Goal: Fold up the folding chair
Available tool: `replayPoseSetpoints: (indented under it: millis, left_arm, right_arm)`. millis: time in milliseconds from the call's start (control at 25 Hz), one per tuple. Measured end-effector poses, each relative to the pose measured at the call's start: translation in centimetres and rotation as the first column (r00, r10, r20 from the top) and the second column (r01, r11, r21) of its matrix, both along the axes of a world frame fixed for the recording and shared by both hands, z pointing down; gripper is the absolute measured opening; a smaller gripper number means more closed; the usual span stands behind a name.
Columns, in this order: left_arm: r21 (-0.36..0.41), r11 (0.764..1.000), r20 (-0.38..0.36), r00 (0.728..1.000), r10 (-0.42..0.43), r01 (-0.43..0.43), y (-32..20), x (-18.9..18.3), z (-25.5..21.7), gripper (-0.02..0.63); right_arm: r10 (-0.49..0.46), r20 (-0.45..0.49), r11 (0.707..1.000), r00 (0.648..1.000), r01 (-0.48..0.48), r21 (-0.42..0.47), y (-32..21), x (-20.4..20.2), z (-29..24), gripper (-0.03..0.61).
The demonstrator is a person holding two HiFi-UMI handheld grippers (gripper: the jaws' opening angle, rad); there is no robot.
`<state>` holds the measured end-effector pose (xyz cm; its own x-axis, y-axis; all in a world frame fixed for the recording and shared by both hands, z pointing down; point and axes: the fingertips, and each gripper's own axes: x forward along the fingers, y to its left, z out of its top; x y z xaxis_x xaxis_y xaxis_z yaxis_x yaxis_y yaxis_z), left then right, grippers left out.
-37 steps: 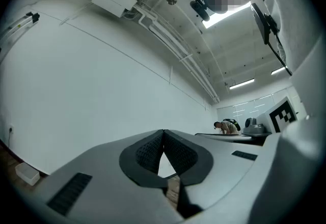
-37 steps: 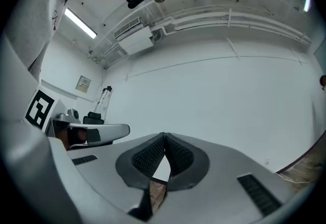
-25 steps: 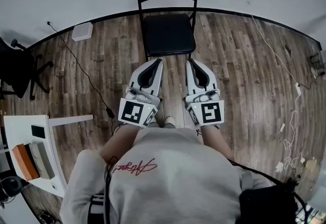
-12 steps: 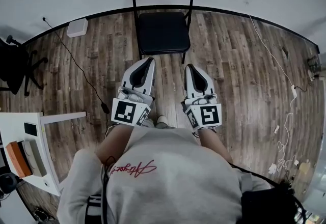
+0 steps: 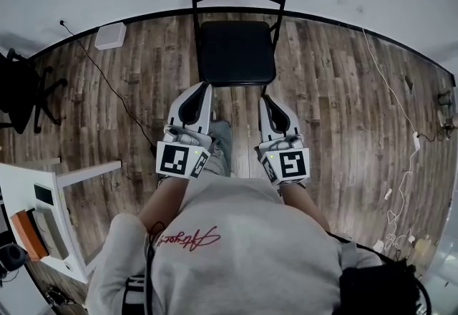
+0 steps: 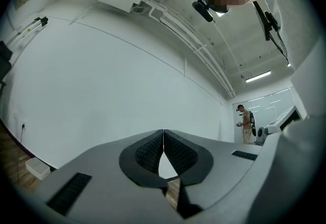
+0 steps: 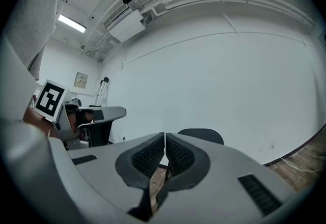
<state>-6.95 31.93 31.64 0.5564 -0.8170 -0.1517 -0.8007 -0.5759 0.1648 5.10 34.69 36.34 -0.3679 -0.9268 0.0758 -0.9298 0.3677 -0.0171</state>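
Observation:
A black folding chair (image 5: 237,49) stands unfolded against the white wall, seat facing me, in the head view. My left gripper (image 5: 202,88) hovers just short of the seat's front left corner, jaws shut with nothing between them. My right gripper (image 5: 265,100) hangs a little short of the seat's front right corner, also shut and empty. In the right gripper view the chair's rounded backrest (image 7: 201,135) peeks over the closed right gripper (image 7: 165,135). The left gripper view shows the closed left gripper (image 6: 163,132) against the bare wall; the chair is hidden there.
Wood-plank floor (image 5: 336,106) runs up to a white wall. A black cable (image 5: 114,99) and a small white box (image 5: 111,36) lie at the left. A black office chair (image 5: 21,88) and a white desk (image 5: 36,213) stand at far left. White cords (image 5: 401,142) trail at the right.
Both grippers have moved forward toward the chair's seat edge and sunk a little. The chair now looks nearer. The jaws stayed shut.

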Motion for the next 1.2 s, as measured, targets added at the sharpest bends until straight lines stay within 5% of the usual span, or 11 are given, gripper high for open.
replayPoseSetpoints:
  millis: [200, 480, 560, 600, 640, 680, 800, 920, 1040, 1120, 1200]
  left_arm:
    - [0.000, 0.998, 0.020, 0.998, 0.063, -0.063, -9.3, 0.2, 0.1, 0.017]
    - [-0.048, 0.986, 0.130, 0.977, 0.167, -0.162, -21.7, -0.5, 2.0, 0.019]
    - [-0.078, 0.981, 0.155, 0.970, 0.187, -0.177, -25.2, -1.0, 3.3, 0.135]
    - [-0.097, 0.978, 0.165, 0.966, 0.198, -0.184, -27.0, -1.2, 4.1, 0.228]
    - [-0.115, 0.975, 0.178, 0.962, 0.207, -0.189, -28.7, -1.5, 5.1, 0.253]
    - [-0.134, 0.973, 0.195, 0.958, 0.212, -0.188, -30.6, -1.9, 6.2, 0.263]
    - [-0.232, 0.958, 0.249, 0.942, 0.227, -0.169, -36.7, -3.6, 10.6, 0.326]
    - [-0.310, 0.938, 0.281, 0.928, 0.246, -0.155, -42.2, -5.2, 14.5, 0.371]
    - [-0.424, 0.895, 0.279, 0.919, 0.277, -0.141, -46.1, -6.5, 18.9, 0.390]
    - [-0.488, 0.865, 0.301, 0.909, 0.289, -0.113, -48.2, -7.3, 22.0, 0.402]
    - [-0.524, 0.842, 0.295, 0.901, 0.318, -0.125, -49.6, -7.1, 24.2, 0.403]
  right_arm:
    - [0.089, 0.032, 0.994, 0.995, -0.087, -0.072, -9.0, 0.4, 1.8, 0.017]
    - [0.300, 0.138, 0.936, 0.944, -0.263, -0.233, -19.3, 1.8, 5.9, 0.018]
    - [0.369, 0.142, 0.904, 0.919, -0.319, -0.284, -20.8, 2.9, 7.9, 0.028]
    - [0.405, 0.143, 0.882, 0.903, -0.345, -0.322, -21.2, 3.7, 9.3, 0.085]
    - [0.445, 0.152, 0.854, 0.883, -0.366, -0.370, -21.2, 4.6, 10.9, 0.184]
    - [0.489, 0.169, 0.820, 0.856, -0.384, -0.425, -21.0, 5.7, 12.9, 0.200]
    - [0.655, 0.233, 0.674, 0.719, -0.417, -0.610, -18.9, 8.9, 20.2, 0.232]
    - [0.820, 0.295, 0.505, 0.490, -0.379, -0.775, -15.4, 11.2, 28.8, 0.239]
    - [0.914, 0.289, 0.370, 0.284, -0.294, -0.881, -11.4, 10.7, 36.9, 0.241]
    - [0.943, 0.298, 0.324, 0.147, -0.208, -0.923, -9.9, 9.2, 41.4, 0.244]
    - [0.946, 0.321, 0.324, 0.049, -0.126, -0.937, -10.0, 8.1, 45.0, 0.247]
